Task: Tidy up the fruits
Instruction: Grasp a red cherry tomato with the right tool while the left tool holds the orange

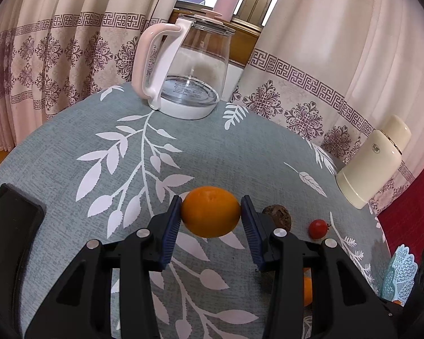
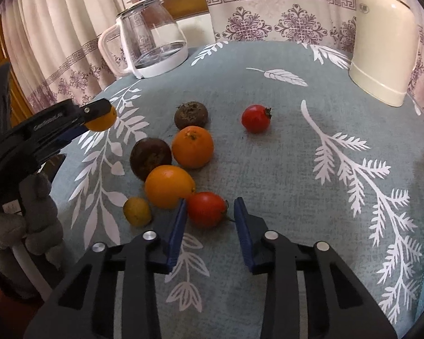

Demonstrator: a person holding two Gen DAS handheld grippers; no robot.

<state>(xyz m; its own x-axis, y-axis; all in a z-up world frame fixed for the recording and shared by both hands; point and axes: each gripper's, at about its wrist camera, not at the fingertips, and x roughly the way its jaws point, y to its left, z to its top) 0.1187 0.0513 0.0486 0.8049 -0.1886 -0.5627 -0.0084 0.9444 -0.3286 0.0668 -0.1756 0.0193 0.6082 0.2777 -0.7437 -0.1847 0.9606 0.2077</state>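
My left gripper [image 1: 211, 212] is shut on an orange [image 1: 210, 212] and holds it above the grey leaf-print tablecloth [image 1: 240, 155]; the right wrist view shows this gripper [image 2: 99, 118] at the left with that orange [image 2: 103, 123]. My right gripper [image 2: 210, 202] points down at a red tomato [image 2: 206, 209] that lies between its blue pads [image 2: 179, 226]. The left pad is at the tomato's side, and a narrow gap shows before the right pad. Just beyond lie two oranges [image 2: 192, 147], two dark brown fruits [image 2: 150, 156], a small yellow fruit [image 2: 137, 211] and a second tomato [image 2: 255, 118].
A glass kettle [image 1: 189, 70] with a pink handle stands at the table's far edge. A cream flask [image 1: 373, 163] stands at the right edge. A light blue lace basket [image 1: 398, 276] peeks in at the lower right. Curtains hang behind. A gloved hand [image 2: 39, 217] holds the left gripper.
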